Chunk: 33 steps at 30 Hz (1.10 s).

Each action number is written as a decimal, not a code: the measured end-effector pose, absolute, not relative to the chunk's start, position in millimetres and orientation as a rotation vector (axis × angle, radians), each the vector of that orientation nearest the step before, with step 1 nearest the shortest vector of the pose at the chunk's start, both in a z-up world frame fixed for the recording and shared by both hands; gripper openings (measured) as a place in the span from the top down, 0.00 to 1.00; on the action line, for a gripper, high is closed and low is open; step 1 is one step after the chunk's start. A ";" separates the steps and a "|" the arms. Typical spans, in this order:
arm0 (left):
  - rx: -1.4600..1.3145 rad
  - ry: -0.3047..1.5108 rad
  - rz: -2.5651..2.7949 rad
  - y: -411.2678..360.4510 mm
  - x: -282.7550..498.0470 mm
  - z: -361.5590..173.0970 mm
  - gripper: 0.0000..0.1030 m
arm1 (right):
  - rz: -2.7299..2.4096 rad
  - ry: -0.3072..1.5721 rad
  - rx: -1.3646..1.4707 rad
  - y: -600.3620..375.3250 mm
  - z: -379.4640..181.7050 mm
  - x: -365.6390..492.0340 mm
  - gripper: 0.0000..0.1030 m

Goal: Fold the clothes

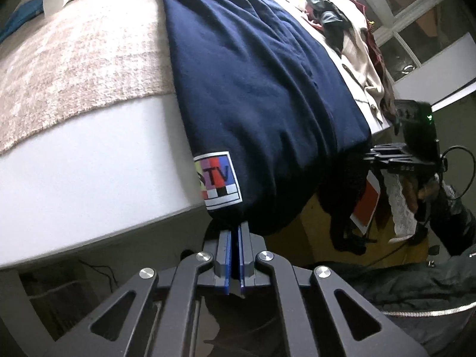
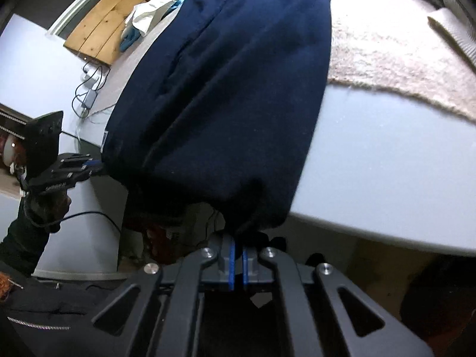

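A navy blue garment (image 1: 253, 74) lies lengthwise on a white table (image 1: 89, 178), its near end hanging over the edge. A colourful "TV" patch (image 1: 218, 180) sits at the near left corner. My left gripper (image 1: 235, 229) is shut on the fabric just below that patch. In the right wrist view the same garment (image 2: 232, 89) fills the middle, and my right gripper (image 2: 237, 236) is shut on its other near corner. Each gripper also shows in the other's view: the right gripper (image 1: 369, 153) at the garment's right edge, the left gripper (image 2: 98, 165) at its left edge.
A beige fuzzy blanket (image 1: 74, 59) covers the table beside the garment. A heap of other clothes (image 1: 351, 29) lies at the far right. White and teal cloths (image 2: 154, 9) lie at the far end. A wooden board (image 2: 101, 29) and cables (image 2: 89, 95) are beyond the table.
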<state>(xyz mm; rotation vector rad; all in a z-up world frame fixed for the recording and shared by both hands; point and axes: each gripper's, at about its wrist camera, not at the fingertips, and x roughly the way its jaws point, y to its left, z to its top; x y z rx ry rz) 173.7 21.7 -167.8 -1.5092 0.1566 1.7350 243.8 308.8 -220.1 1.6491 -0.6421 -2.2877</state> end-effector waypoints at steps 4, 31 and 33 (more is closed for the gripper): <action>-1.449 0.166 1.733 20.6 191.0 -144.5 0.97 | -2.294 -0.564 1.630 312.8 -183.8 258.6 0.97; -1.324 0.126 1.811 13.7 158.1 -79.7 0.97 | -2.480 -0.464 1.412 300.8 -63.7 176.1 0.87; -1.212 0.152 1.833 14.5 139.0 -41.2 0.94 | -2.546 -0.385 1.323 300.0 -22.4 148.0 0.87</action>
